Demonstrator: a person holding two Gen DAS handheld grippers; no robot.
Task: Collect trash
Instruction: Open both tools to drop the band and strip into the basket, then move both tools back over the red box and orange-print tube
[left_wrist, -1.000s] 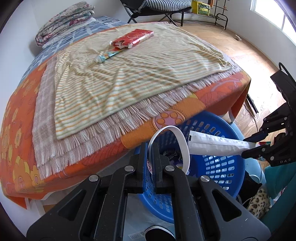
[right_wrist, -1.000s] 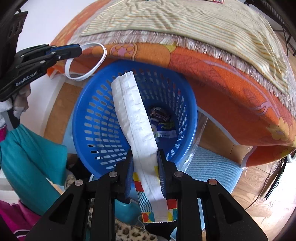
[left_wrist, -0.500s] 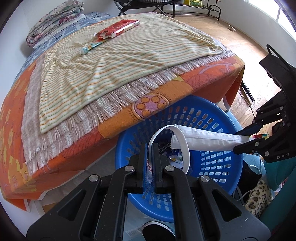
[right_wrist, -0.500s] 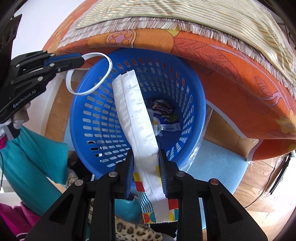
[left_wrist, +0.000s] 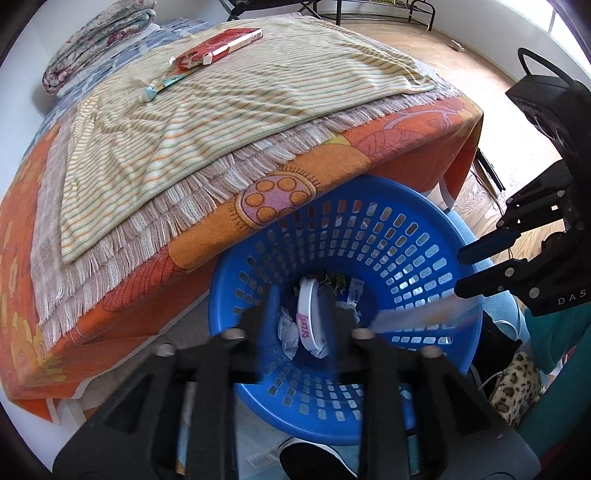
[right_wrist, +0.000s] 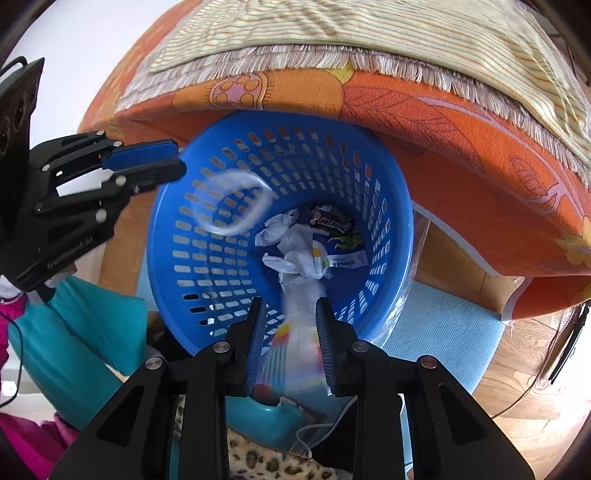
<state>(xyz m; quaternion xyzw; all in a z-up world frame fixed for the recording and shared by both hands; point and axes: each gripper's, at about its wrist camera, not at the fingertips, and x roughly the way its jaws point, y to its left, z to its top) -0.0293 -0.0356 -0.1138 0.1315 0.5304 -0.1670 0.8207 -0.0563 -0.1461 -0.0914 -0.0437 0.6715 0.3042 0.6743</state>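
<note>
A blue perforated basket (left_wrist: 424, 266) (right_wrist: 207, 258) stands under the bed's edge and holds crumpled paper, a candy bar wrapper (right_wrist: 330, 219) and a snack wrapper. My left gripper (left_wrist: 301, 317) is open over it; a white ring band (left_wrist: 308, 321) (right_wrist: 232, 201) is falling, blurred, into the basket. My right gripper (right_wrist: 290, 332) is open; the long white wrapper (right_wrist: 299, 325) (left_wrist: 421, 314) slips, blurred, between its jaws into the basket. A red packet (left_wrist: 218, 46) and a twisted wrapper (left_wrist: 162, 83) lie on the bed.
The bed has an orange flowered cover (left_wrist: 295, 173) and a striped fringed blanket (left_wrist: 221, 110). Folded bedding (left_wrist: 96, 44) lies at its far end. A light blue mat (right_wrist: 443, 332), leopard-print fabric (left_wrist: 517, 384) and teal cloth (right_wrist: 92, 332) surround the basket. Wooden floor is at the right.
Both grippers have opened. The white ring has left the left gripper and the long wrapper has left the right gripper; both are dropping into the basket. The left gripper moved over the basket.
</note>
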